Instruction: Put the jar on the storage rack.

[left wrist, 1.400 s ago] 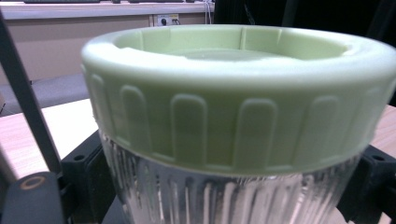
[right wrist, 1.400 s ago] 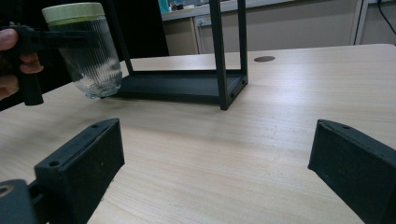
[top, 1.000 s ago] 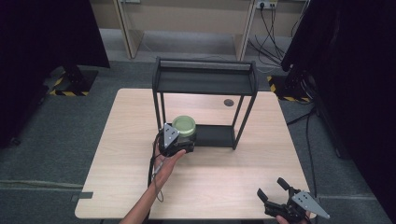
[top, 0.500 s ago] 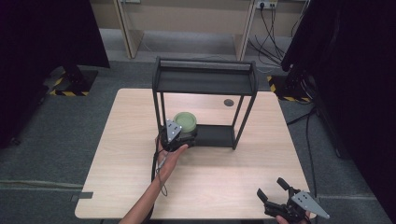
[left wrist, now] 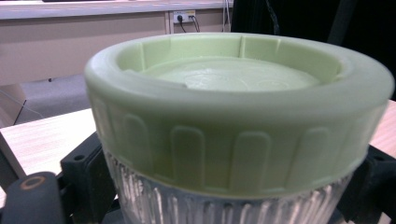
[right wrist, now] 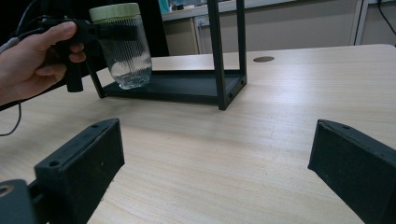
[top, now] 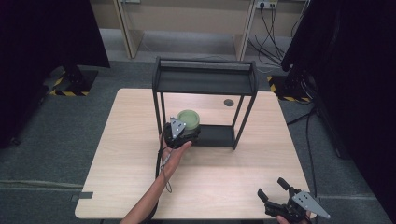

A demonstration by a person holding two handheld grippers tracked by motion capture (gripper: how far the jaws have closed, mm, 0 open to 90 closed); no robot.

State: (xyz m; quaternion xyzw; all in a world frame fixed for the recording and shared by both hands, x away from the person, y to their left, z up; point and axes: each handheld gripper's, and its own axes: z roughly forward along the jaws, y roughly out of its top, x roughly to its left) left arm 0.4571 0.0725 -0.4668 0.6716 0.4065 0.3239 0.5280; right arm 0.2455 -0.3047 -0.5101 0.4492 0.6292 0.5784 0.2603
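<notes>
High view looks down on the table (top: 140,186); right gripper view skims it low toward the rack (right wrist: 219,88).

No readable text, label, brand or number appears on anything here.

we see a table (top: 219,186) of pale wood-grain laminate, smooth with a soft sheen in the right gripper view. on it stands a rack (top: 204,79) of black metal bars and flat shelves, matt throughout. the jar (right wrist: 126,53) looks like clear ribbed glass, glossy, with fine vertical flutes. its lid (left wrist: 238,107) is pale green plastic, matt to satin, moulded with shallow ribs round the side. the left gripper (top: 180,133) and right gripper (top: 275,196) have black jaws, plastic by the look, with a dull, slightly grainy face, and each carries a grey plate of brushed-looking metal. the floor (top: 56,154) looks like grey carpet, rough and dull.
</notes>
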